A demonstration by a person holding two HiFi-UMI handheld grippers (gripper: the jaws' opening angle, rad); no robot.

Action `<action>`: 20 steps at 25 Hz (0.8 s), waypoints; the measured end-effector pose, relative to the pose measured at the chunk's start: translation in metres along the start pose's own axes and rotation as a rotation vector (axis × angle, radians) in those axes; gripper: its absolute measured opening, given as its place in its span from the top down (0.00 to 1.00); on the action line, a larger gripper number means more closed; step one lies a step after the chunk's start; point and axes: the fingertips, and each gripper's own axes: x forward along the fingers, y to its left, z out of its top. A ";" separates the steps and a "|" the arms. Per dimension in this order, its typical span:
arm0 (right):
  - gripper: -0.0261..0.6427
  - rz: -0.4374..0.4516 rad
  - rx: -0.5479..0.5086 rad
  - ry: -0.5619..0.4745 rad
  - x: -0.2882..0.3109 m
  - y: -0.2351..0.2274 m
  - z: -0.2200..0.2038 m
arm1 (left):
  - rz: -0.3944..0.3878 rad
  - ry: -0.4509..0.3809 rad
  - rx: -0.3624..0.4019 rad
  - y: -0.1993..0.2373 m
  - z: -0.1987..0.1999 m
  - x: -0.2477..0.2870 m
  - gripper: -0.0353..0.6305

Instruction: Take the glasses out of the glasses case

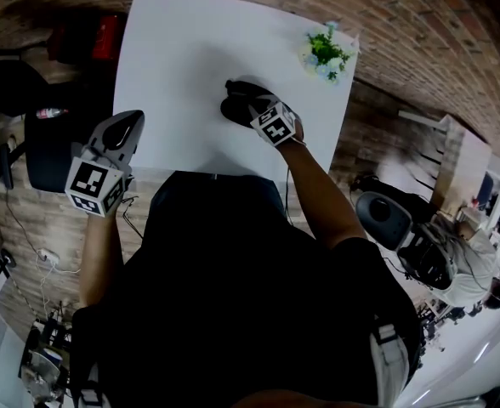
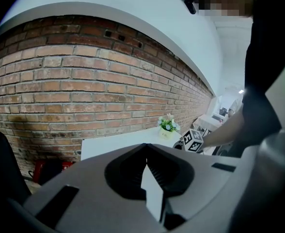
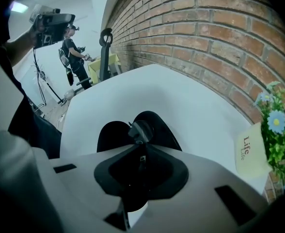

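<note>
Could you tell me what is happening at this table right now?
A person is working at a white table with tongs in each hand. The right tongs are closed on the glasses, right at the open black glasses case. The left tongs are shut and empty, held off by the table's near left corner, away from the case. The glasses are not yet out.

The table (image 1: 190, 66) has a plain white top. A black glasses case (image 1: 235, 107) lies open on it, near the middle. A little pot of flowers (image 1: 325, 52) with "Life" on it stands at the far right corner
</note>
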 end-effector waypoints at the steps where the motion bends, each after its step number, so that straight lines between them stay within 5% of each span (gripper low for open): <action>1: 0.89 -0.003 -0.009 0.004 0.002 -0.001 0.000 | 0.001 0.000 0.000 0.001 -0.001 0.000 0.93; 20: 0.86 -0.026 -0.106 0.068 0.029 -0.009 -0.005 | 0.006 0.018 -0.042 0.003 -0.019 -0.005 0.93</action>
